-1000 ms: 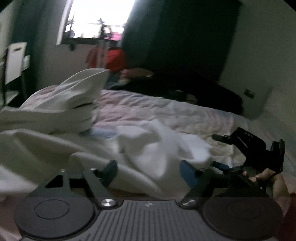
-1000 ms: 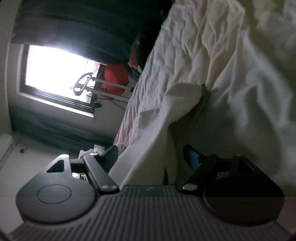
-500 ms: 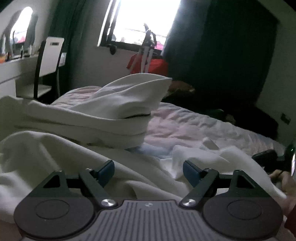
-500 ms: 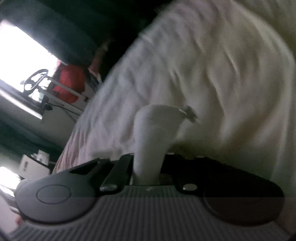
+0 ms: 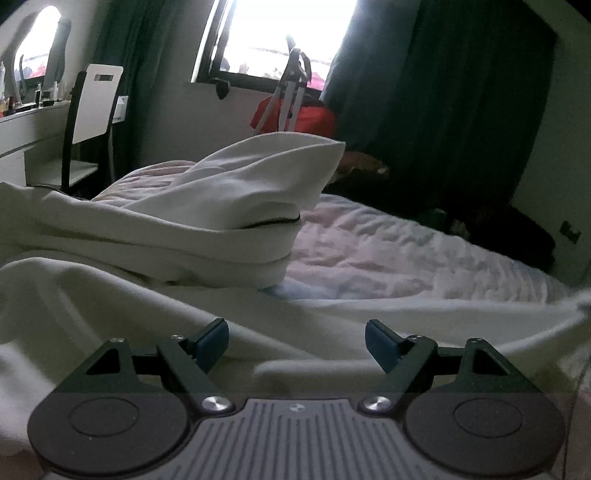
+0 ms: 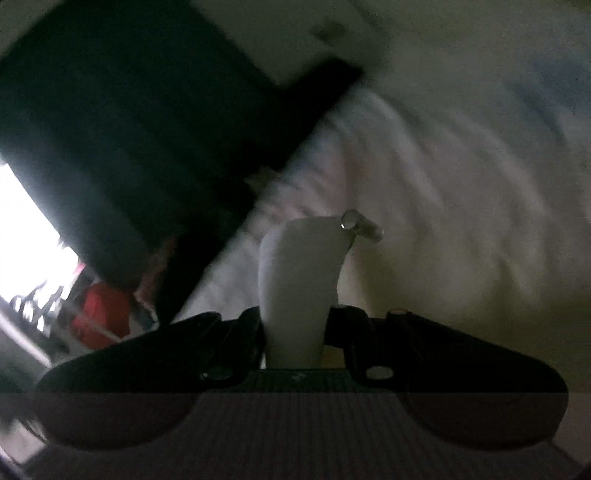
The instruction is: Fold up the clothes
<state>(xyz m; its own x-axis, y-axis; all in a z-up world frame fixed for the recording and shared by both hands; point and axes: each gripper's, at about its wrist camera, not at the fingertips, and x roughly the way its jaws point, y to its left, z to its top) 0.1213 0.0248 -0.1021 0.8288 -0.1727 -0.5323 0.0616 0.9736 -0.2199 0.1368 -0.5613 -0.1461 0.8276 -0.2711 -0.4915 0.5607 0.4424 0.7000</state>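
Observation:
A large white garment (image 5: 122,295) lies rumpled across the bed (image 5: 406,254), with one thick folded part (image 5: 236,214) rising in the middle. My left gripper (image 5: 295,338) hovers low over the cloth, open, its blue pads (image 5: 212,338) apart with nothing pinched between them. In the blurred right wrist view my right gripper (image 6: 293,332) is shut on a bunched end of the white garment (image 6: 299,273). A small metal cord tip (image 6: 360,225) sticks out beside that end. The cloth stretches toward the right edge (image 5: 554,314) of the left wrist view.
A white-backed chair (image 5: 92,110) and a desk (image 5: 22,129) stand at the left. Under the bright window (image 5: 280,33) sits a red bag (image 5: 295,118). Dark curtains (image 5: 443,92) hang at the right, with dark clothing (image 5: 498,229) heaped at the bed's far side.
My right gripper closed on the garment's end and swung away with it, drawing the cloth taut. The left gripper shifted left and lower; the right hand and gripper left its view.

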